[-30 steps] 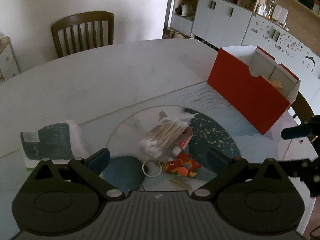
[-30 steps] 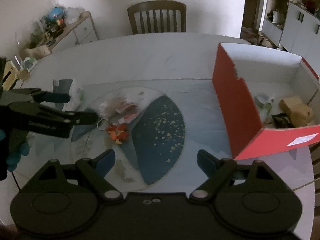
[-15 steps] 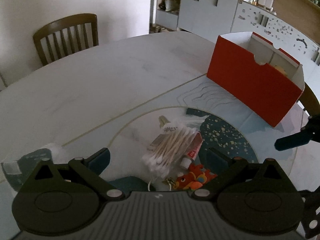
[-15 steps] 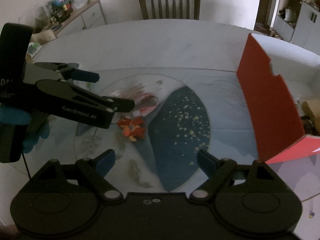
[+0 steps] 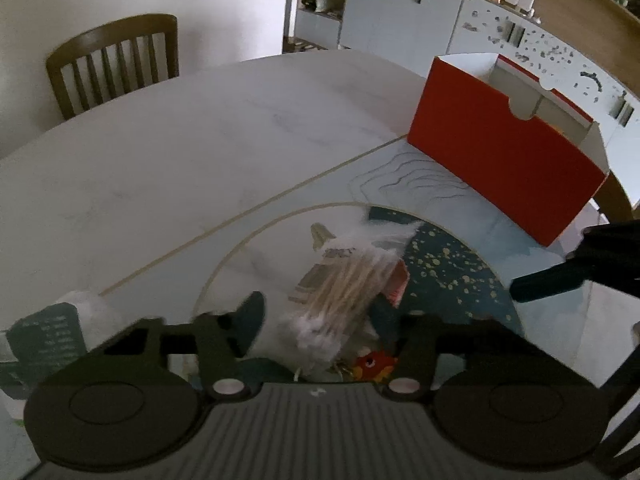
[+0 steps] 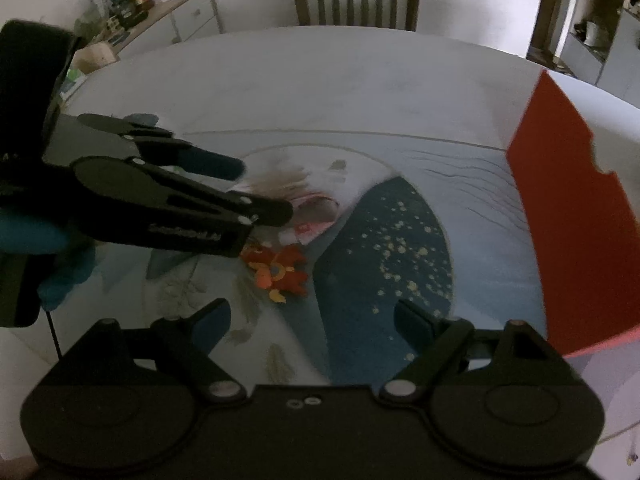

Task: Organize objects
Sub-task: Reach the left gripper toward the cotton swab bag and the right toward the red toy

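A clear bag of cotton swabs [image 5: 340,296] lies on the round table, over a small red-and-white tube [image 5: 396,284]. My left gripper [image 5: 320,316] is open, its fingers on either side of the bag's near end. It shows from the side in the right wrist view [image 6: 260,192]. An orange-red toy keychain [image 6: 280,272] lies just in front of the swabs. My right gripper [image 6: 312,320] is open and empty, hovering short of the keychain. A red box [image 5: 504,152] with white inside stands at the right.
A dark green tissue pack [image 5: 44,344] lies at the left. A wooden chair [image 5: 116,64] stands behind the table. A sideboard with clutter [image 6: 152,8] is far left, white cabinets [image 5: 400,12] at the back. The mat [image 6: 384,264] has a dark blue speckled patch.
My left gripper has moved forward and down over the swab bag, and its fingers have narrowed around it. My right gripper has shifted left toward the keychain, the red box sliding to the right edge.
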The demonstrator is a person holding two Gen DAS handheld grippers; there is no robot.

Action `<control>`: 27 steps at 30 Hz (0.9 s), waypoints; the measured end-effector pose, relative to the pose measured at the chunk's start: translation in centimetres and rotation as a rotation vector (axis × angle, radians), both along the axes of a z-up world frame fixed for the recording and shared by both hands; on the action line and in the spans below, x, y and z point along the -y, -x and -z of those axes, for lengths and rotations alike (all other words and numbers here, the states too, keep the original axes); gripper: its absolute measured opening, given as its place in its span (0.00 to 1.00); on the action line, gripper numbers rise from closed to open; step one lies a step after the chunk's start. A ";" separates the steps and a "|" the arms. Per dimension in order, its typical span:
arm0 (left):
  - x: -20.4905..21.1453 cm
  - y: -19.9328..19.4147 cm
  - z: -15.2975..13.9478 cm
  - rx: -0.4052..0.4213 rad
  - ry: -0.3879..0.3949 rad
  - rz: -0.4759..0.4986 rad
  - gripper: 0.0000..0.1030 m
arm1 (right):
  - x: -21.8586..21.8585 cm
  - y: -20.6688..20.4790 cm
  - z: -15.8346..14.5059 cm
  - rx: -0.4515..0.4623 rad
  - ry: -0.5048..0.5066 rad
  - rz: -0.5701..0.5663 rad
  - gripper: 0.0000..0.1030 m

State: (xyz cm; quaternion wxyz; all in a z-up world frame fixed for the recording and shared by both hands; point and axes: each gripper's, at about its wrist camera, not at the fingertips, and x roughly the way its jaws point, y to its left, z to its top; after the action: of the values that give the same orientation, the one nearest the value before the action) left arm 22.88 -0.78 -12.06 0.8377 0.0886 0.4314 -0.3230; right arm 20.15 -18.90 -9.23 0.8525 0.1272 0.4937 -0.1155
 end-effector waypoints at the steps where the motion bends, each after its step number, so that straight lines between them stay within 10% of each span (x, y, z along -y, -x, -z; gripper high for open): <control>1: -0.1 0.0 0.0 -0.001 0.005 0.002 0.39 | -0.1 -0.2 0.1 -0.002 0.001 -0.007 0.86; 22: -3.6 1.0 -1.4 -0.109 0.163 -0.121 0.23 | -1.3 -2.7 2.1 -0.018 0.051 -0.073 0.83; 27: -4.1 1.7 -1.3 -0.117 0.175 -0.153 0.23 | -2.5 -3.3 2.6 -0.020 0.118 -0.122 0.66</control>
State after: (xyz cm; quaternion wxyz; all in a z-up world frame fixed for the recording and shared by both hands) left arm 21.19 3.36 -10.75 0.8378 -0.0370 0.4551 -0.2993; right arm 23.40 -16.42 -11.81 0.8589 0.0455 0.5014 -0.0937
